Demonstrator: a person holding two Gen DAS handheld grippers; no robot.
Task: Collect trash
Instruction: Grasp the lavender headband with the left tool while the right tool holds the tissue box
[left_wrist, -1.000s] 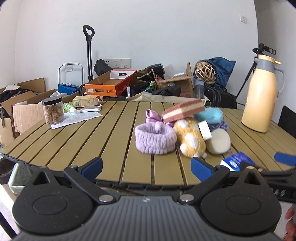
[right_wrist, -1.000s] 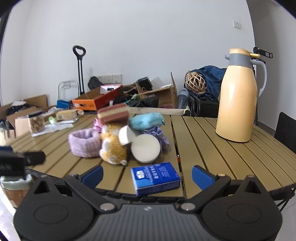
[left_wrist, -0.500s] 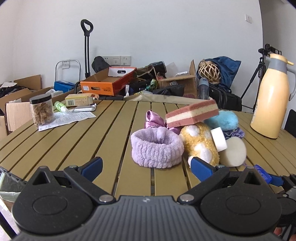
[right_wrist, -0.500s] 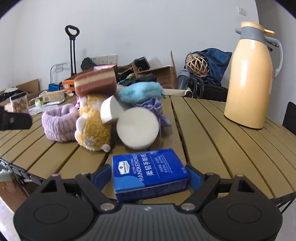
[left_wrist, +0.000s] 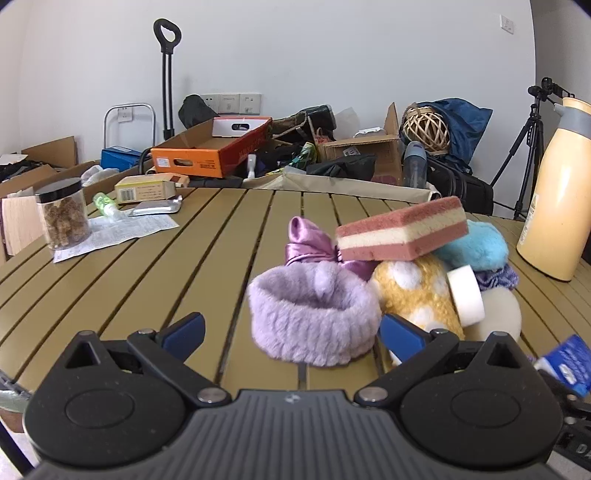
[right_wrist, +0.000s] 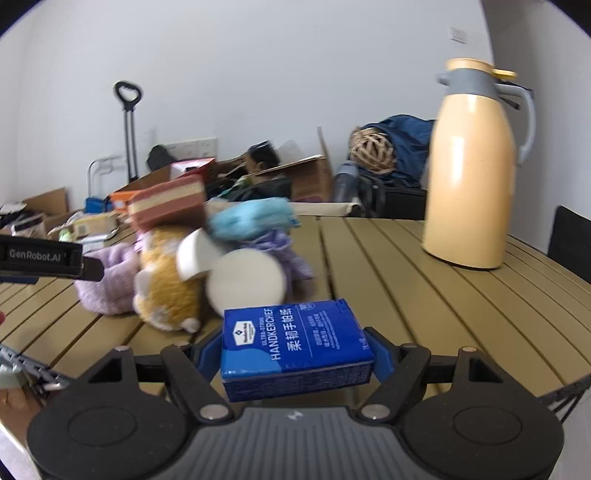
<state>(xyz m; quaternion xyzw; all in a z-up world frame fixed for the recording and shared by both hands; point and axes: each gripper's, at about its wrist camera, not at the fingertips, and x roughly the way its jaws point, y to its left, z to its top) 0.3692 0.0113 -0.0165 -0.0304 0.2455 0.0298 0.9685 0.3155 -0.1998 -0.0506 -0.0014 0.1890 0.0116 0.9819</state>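
Note:
My right gripper is shut on a blue handkerchief tissue pack and holds it tilted just above the table's near edge. The pack also shows at the far right of the left wrist view. My left gripper is open and empty, its blue fingertips on either side of a fluffy purple headband just ahead. Behind the headband lies a pile: a pink and cream sponge, a yellow plush toy, a blue plush and a round white puff.
A tall cream thermos stands at the right of the slatted wooden table. A jar of snacks, a paper sheet and a small box lie at the far left. Cardboard boxes and bags crowd the floor behind.
My right gripper has closed on the blue tissue pack and lifted it off the table. My left gripper has moved forward toward the purple headband.

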